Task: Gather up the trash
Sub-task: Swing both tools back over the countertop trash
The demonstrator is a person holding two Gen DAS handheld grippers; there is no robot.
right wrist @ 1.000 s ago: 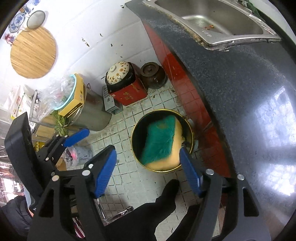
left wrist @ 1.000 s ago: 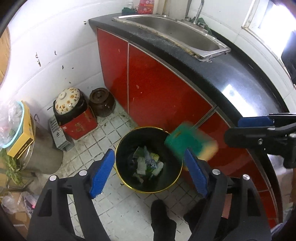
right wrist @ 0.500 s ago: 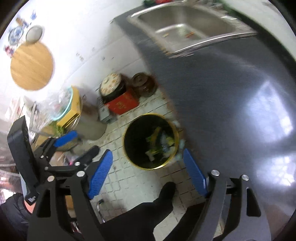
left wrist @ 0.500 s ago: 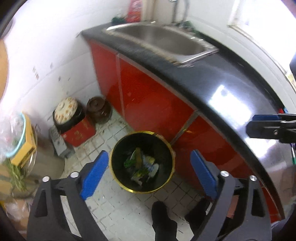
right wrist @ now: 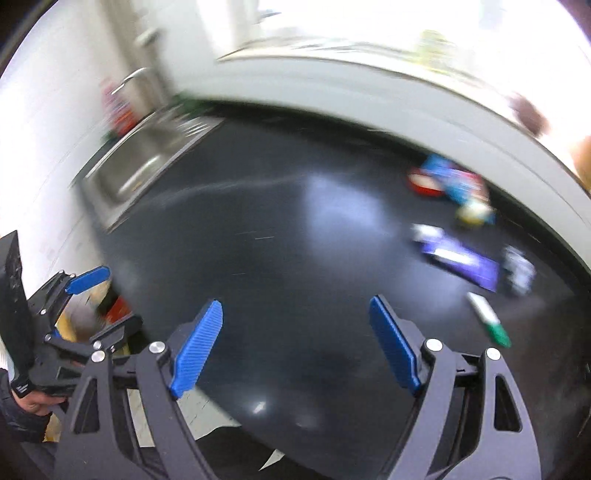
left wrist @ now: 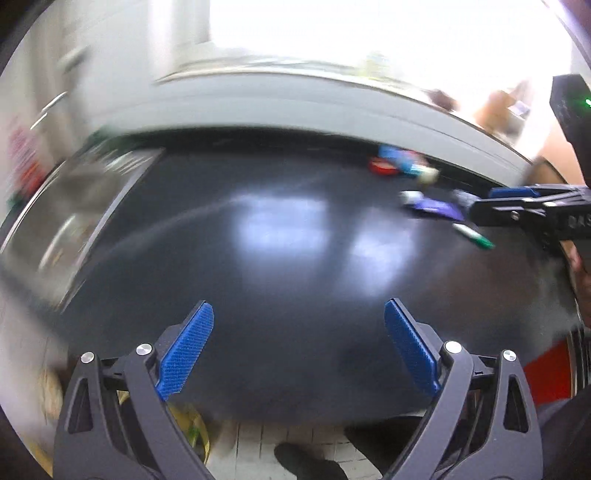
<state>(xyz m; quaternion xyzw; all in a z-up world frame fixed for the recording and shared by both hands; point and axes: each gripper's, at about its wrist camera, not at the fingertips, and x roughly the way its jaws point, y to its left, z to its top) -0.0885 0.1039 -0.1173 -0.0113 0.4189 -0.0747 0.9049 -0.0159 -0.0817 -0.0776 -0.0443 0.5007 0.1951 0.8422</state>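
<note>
Both views are blurred by motion. My left gripper is open and empty above the black countertop. My right gripper is open and empty over the same countertop. Trash lies at the far right of the counter: a purple wrapper, a green-tipped marker, a red lid beside a blue packet, a yellow piece. The purple wrapper and marker also show in the left wrist view. The bin's gold rim peeks out below the counter.
A steel sink with a tap is set in the counter at the left. A bright window runs behind the counter. The red cabinet front shows at the lower right, tiled floor below.
The green and yellow sponge dropped into the bin. Both grippers then swung up from the bin on the floor to face the countertop and the trash at its right.
</note>
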